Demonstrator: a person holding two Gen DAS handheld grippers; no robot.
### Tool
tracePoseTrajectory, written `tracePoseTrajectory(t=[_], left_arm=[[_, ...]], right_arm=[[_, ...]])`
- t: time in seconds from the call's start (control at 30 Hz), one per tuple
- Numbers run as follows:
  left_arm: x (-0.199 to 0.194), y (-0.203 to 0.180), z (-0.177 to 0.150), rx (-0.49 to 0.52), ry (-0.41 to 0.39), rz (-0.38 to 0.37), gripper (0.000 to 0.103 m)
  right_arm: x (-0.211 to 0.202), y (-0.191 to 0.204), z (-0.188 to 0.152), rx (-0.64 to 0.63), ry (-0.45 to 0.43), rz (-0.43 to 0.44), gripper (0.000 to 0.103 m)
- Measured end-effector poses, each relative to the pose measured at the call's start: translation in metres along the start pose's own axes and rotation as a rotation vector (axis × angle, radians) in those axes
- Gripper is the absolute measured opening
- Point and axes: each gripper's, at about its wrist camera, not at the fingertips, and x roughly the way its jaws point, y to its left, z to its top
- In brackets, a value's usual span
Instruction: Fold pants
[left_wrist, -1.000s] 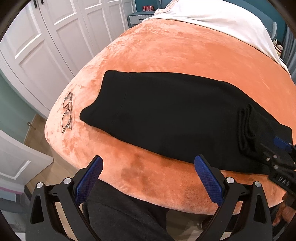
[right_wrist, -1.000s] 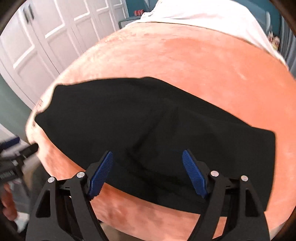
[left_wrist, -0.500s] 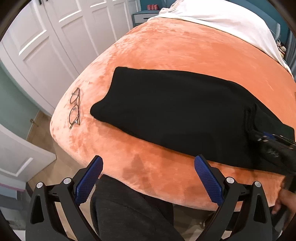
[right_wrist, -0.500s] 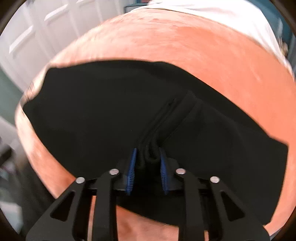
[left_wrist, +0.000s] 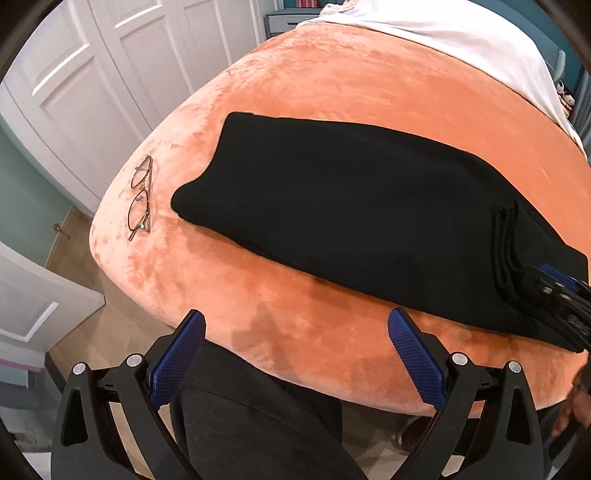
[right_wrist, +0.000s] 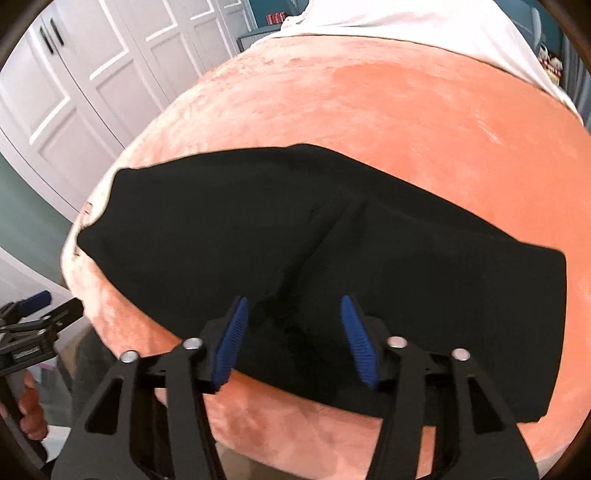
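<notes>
Black pants (left_wrist: 351, 206) lie lengthwise across the orange plush bed (left_wrist: 332, 92), folded in half with a bunched ridge near the right end (left_wrist: 506, 243). My left gripper (left_wrist: 295, 354) is open and empty, held off the bed's near edge over the floor. My right gripper (right_wrist: 295, 332) is open, its fingers on either side of the pants' near edge (right_wrist: 291, 332), where a crease runs up the cloth. The right gripper also shows at the right edge of the left wrist view (left_wrist: 554, 291), resting on the pants.
A pair of glasses (left_wrist: 140, 199) lies on the bed left of the pants. White wardrobe doors (left_wrist: 92, 74) stand to the left. A white sheet (left_wrist: 461, 40) covers the bed's far end. The person's grey-clad leg (left_wrist: 251, 417) is below the bed edge.
My right gripper closed on a bunch of the pants half a second ago and has now opened and let go. The left gripper has shifted slightly, staying open.
</notes>
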Motion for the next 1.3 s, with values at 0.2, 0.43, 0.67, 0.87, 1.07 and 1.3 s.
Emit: tracePoseTrajectory(t=[0.2, 0.43, 0.67, 0.87, 1.07, 1.3], left_arm=[[-0.006, -0.001, -0.003, 0.009, -0.012, 0.019, 0.098], [-0.005, 0.001, -0.001, 0.0, -0.009, 0.022, 0.098], [0.002, -0.004, 0.003, -0.01, 0.015, 0.006, 0.098], [-0.009, -0.004, 0.003, -0.005, -0.015, 0.015, 0.098], [0.011, -0.002, 0.0, -0.036, 0.057, -0.011, 0.098], [0.0, -0.004, 0.0, -0.02, 0.028, 0.001, 0.098]], right_arm=[[0.031, 0.021, 0.0, -0.078, 0.061, -0.014, 0.034], [0.016, 0.001, 0.016, 0.031, 0.023, 0.048, 0.009], [-0.011, 0.017, 0.017, 0.01, 0.009, 0.167, 0.009], [0.02, 0.004, -0.001, 0.061, 0.068, 0.189, 0.035], [-0.028, 0.0, -0.009, -0.077, -0.059, 0.042, 0.066], [0.0, 0.052, -0.022, -0.365, -0.029, -0.079, 0.066]])
